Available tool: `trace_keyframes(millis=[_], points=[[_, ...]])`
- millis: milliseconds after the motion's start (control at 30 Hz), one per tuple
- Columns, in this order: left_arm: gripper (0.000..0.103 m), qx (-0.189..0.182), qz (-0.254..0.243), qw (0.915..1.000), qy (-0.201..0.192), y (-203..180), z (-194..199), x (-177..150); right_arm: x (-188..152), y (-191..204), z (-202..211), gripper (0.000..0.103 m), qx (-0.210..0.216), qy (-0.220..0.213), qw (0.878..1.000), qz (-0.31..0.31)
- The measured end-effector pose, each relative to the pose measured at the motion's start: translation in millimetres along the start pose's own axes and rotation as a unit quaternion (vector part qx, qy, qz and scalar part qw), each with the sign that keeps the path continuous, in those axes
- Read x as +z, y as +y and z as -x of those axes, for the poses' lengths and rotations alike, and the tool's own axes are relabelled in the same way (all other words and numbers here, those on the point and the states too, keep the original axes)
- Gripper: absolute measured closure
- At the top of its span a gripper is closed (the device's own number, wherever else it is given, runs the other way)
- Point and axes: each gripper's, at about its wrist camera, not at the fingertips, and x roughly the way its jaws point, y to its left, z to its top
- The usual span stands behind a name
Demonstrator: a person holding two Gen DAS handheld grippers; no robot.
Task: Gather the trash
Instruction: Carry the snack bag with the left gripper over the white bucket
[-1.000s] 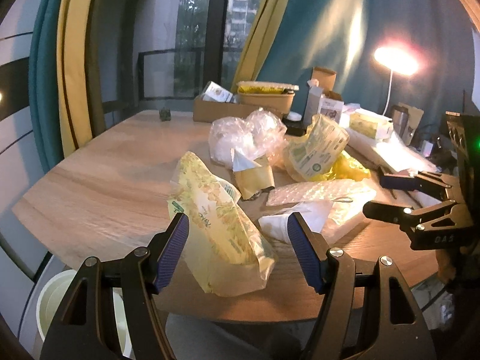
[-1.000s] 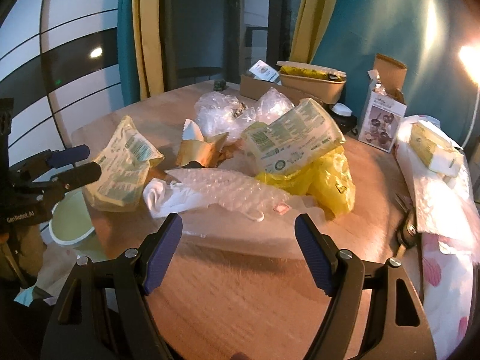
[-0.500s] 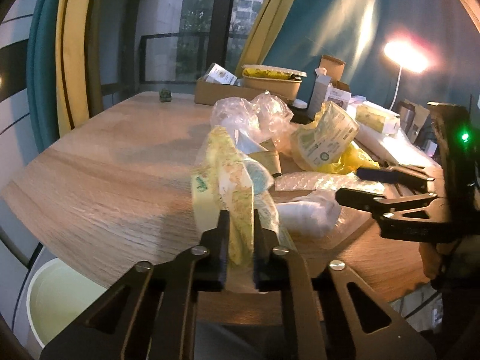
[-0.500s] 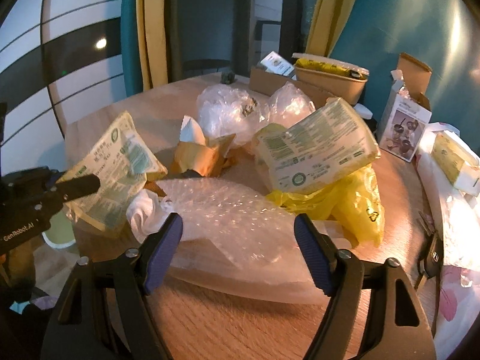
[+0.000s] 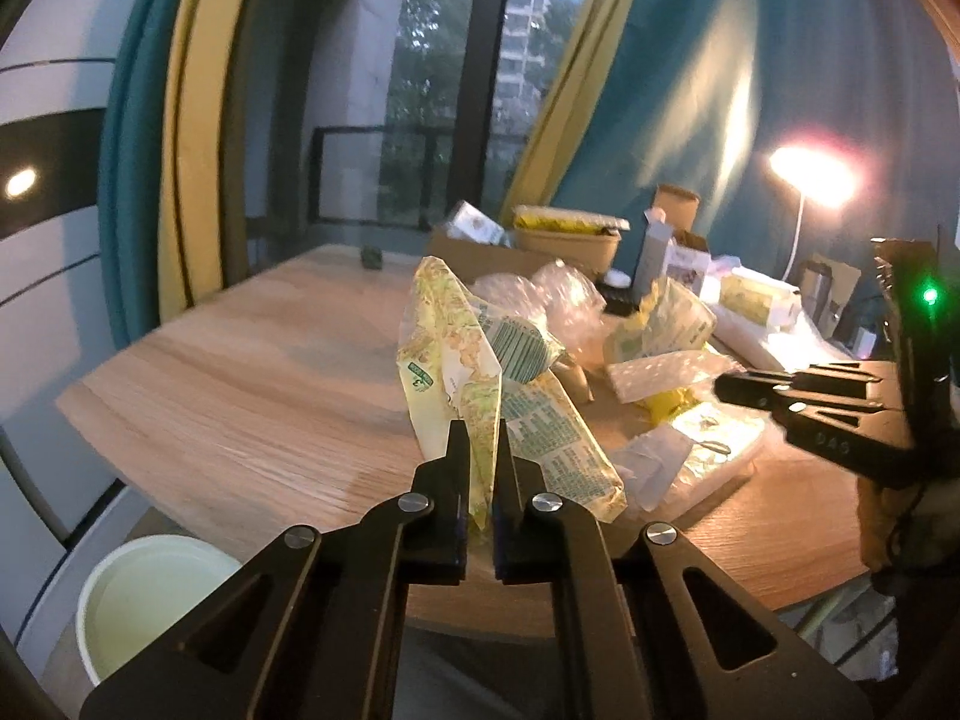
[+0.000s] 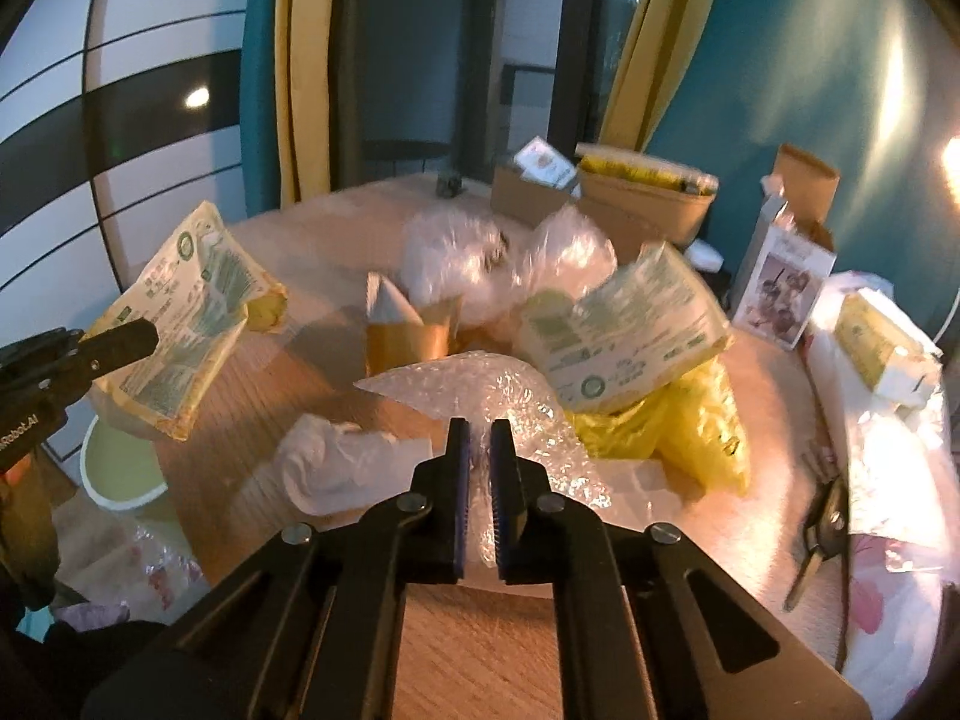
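The left gripper (image 5: 478, 438) pinches a yellow printed wrapper (image 5: 480, 372) between its jaws, above the wooden table (image 5: 252, 390).

Wooden table (image 6: 480, 648); wrappers (image 6: 624, 330), boxes (image 6: 786, 276) atop.

teal wall (image 5: 690, 90), window (image 5: 444, 108), lit lamp (image 5: 810, 174)

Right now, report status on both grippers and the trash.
Left gripper shut on yellow wrapper, lifted. Right gripper shut on bubble wrap. Bin below table edge, path open.
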Motion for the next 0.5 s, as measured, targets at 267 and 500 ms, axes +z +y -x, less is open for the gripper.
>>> trace_keyframes(millis=[267,500], points=[[0.097,0.032,0.013,0.9989,-0.033,28,34,-4,18,30,30,0.097,0.006,-0.051,0.999,0.018],[0.097,0.068,0.037,0.9960,-0.045,64,60,-20,30,72,31,0.097,0.035,-0.066,0.996,0.051]])
